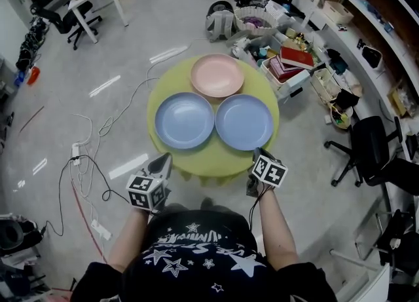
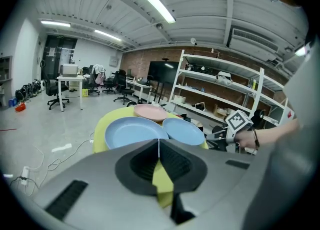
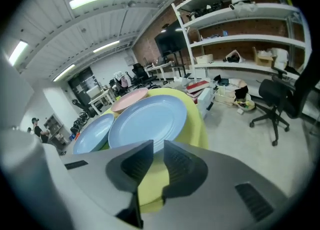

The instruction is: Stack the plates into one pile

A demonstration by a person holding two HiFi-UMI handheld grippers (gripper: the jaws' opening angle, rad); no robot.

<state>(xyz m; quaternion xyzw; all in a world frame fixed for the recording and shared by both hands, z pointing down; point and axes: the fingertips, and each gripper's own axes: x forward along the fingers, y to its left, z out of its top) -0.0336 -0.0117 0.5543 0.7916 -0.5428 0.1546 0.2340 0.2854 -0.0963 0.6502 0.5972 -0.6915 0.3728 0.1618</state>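
Hovering just off the near edge of the round table under its yellow-green cloth [image 1: 216,163], both grippers, and no plate is lifted yet, so the pile is at zero. Three plates lie flat, rims touching or all but: a pale-blue round plate on the near-left [image 1: 184,120], a twin pale-blue round plate on the near-right [image 1: 244,122], and a pale-pink round plate [image 1: 217,75] toward the far edge.

The left gripper [image 1: 162,162] hangs by the near-left edge w/ its jaws pressed tip to tip, nothing between them (its own view shows only cloth below the tips). The right gripper [image 1: 257,155] sits by the near-right edge, jaws a narrow slit apart, empty, aimed at the near rim of the right blue plate.

My read: first grab is that right blue plate. Widen the right jaws first, since the slit looks too tight for a rim. Come in low, almost level w/ the cloth, one jaw under the lip and one on top, and bite the rim only, not the cloth. Lift straight up before going sideways, bc the neighbours sit so close that a drag would shove them. Keep it level, centre it over the left blue plate, lower till it seats, then let go. Pink one last, same way. The left gripper could steady the base plate if it skates.
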